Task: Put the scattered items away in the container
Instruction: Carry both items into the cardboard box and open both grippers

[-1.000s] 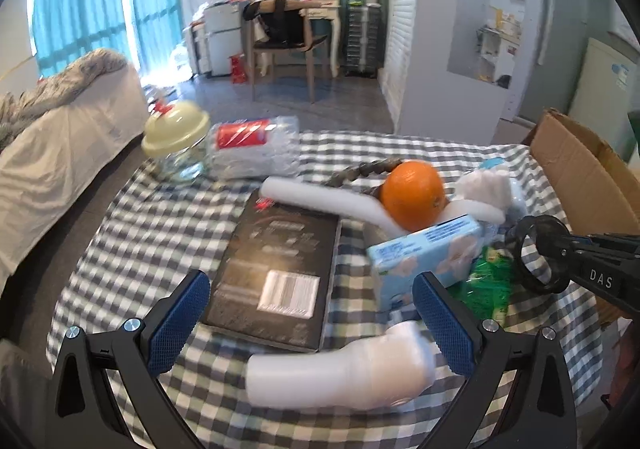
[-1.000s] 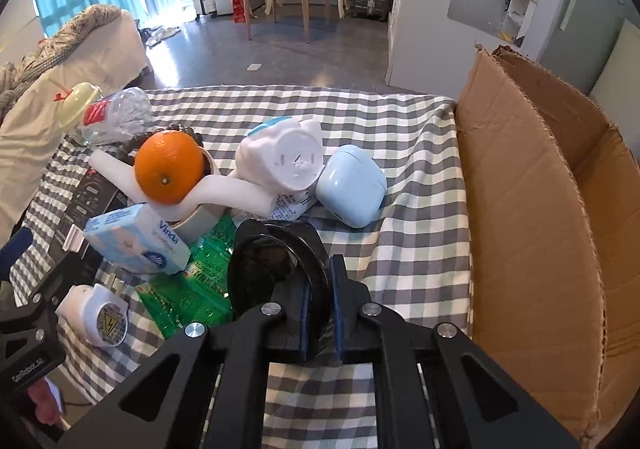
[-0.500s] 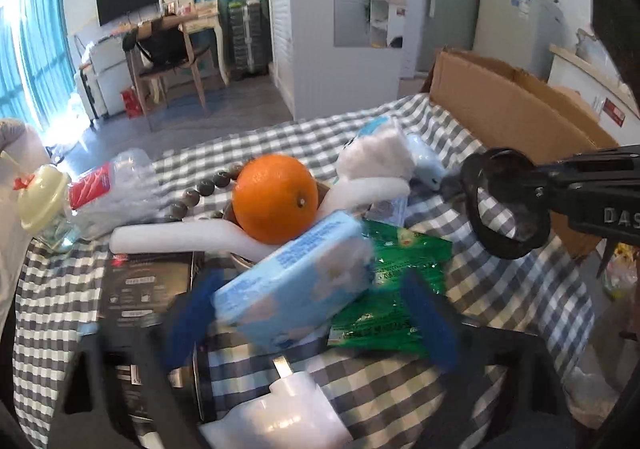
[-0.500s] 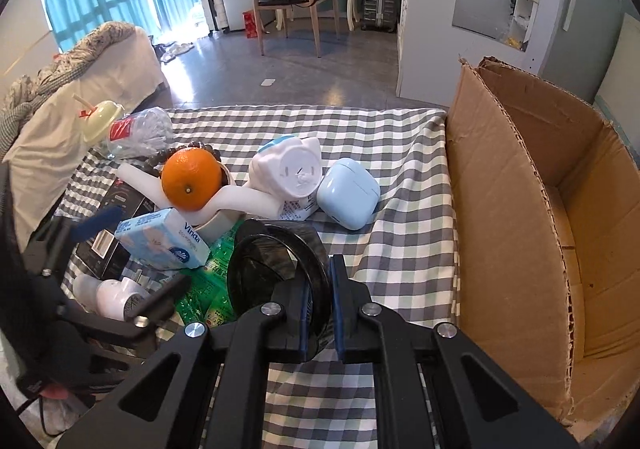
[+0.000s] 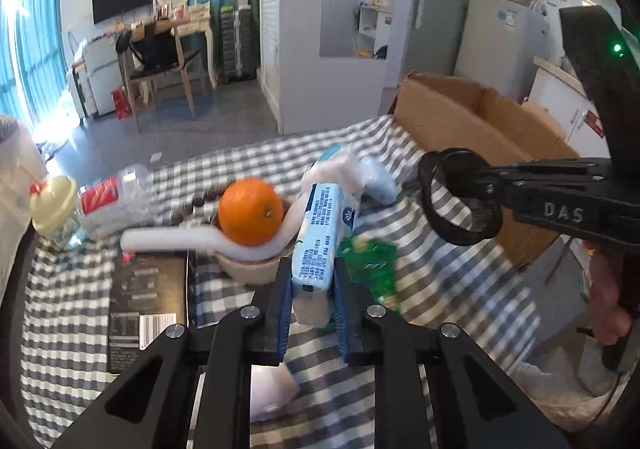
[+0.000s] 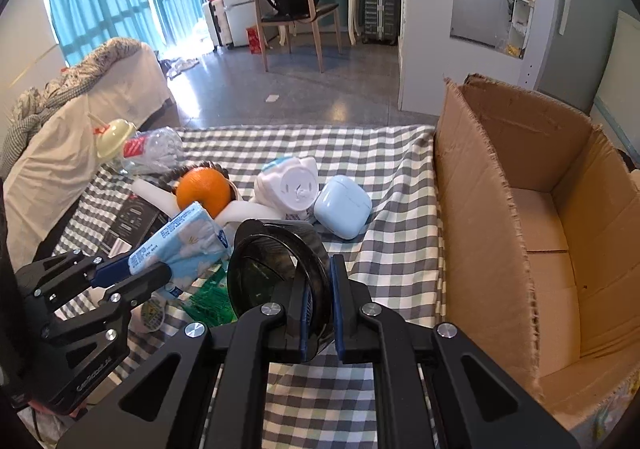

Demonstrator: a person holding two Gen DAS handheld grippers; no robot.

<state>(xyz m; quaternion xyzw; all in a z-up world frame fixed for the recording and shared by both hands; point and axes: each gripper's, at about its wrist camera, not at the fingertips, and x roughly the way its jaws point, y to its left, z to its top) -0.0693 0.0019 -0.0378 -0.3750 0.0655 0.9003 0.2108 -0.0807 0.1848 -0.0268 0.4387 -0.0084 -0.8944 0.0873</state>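
Observation:
My left gripper [image 5: 311, 285] is shut on a light blue tissue pack [image 5: 322, 237] and holds it above the checked table; it also shows in the right wrist view [image 6: 180, 249]. My right gripper [image 6: 320, 289] is shut on a black tape roll [image 6: 276, 269], held above the table left of the open cardboard box [image 6: 540, 217]. In the left wrist view the roll [image 5: 460, 197] hangs in front of the box [image 5: 460, 121].
On the table lie an orange [image 5: 251, 211] on a bowl with a white foam piece, a black box [image 5: 148, 301], a green packet [image 5: 372, 269], a white plug adapter [image 6: 288, 189], a pale blue case [image 6: 343, 207], a crushed bottle [image 5: 116, 197] and a lidded jar [image 5: 54, 213].
My left gripper has closed on the tissue pack and lifted it, turning right toward the box. My right gripper has risen a little with the tape roll.

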